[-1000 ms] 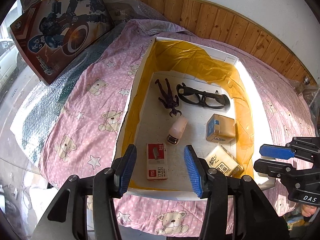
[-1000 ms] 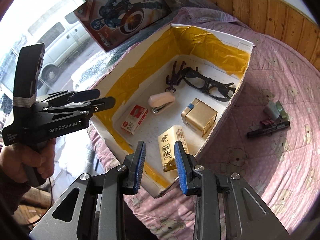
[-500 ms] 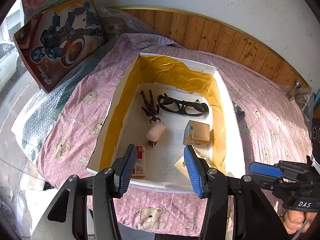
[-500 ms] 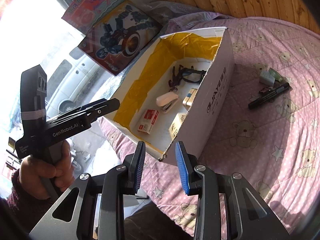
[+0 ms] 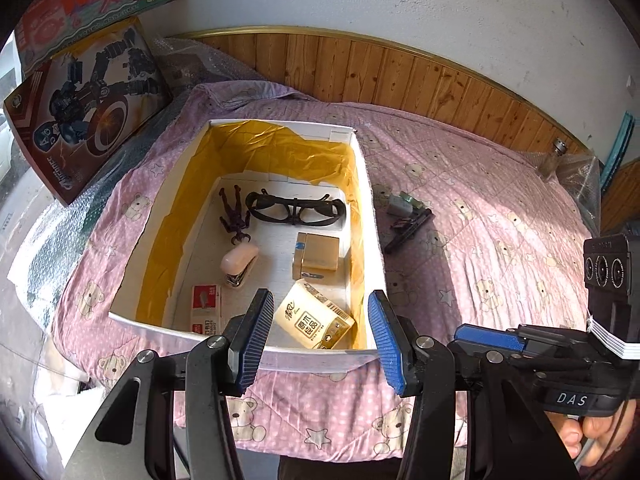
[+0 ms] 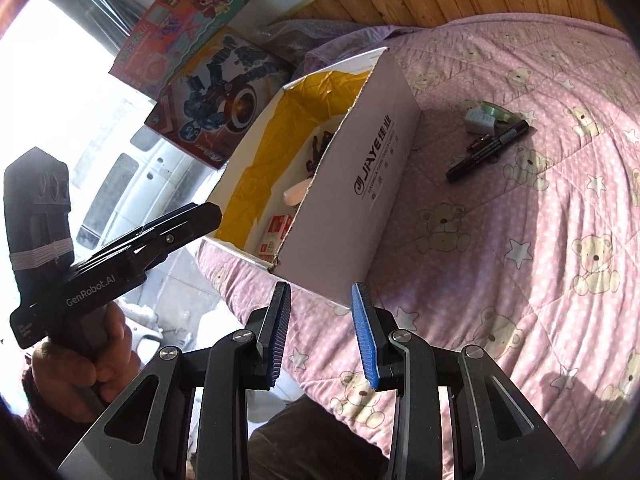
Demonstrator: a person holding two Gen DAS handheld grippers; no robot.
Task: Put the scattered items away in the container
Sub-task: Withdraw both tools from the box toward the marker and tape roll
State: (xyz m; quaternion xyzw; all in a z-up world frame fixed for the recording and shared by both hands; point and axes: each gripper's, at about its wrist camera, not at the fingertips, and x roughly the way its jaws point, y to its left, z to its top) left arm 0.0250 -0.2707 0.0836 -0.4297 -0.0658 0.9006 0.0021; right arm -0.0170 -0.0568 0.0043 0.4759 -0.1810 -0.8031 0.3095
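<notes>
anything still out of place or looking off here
Yes. A black marker, a small grey block and a greenish tape roll still lie on the pink quilt beside the white box, not in it. Both grippers are empty.

Right gripper (image 6: 320, 332): jaws apart, nothing between them, held above the pink bear-print quilt (image 6: 540, 240). White cardboard box (image 6: 360, 184), yellow-lined, stands ahead on the quilt; a pink stapler (image 6: 295, 195) and a red-and-white staple box (image 6: 276, 230) are partly visible inside. Outside it, well to the right: black marker (image 6: 488, 151), touching a small grey item (image 6: 482, 120). Left gripper (image 6: 188, 220) at far left, gripped by a hand (image 6: 88, 356), its opening not discernible.
</notes>
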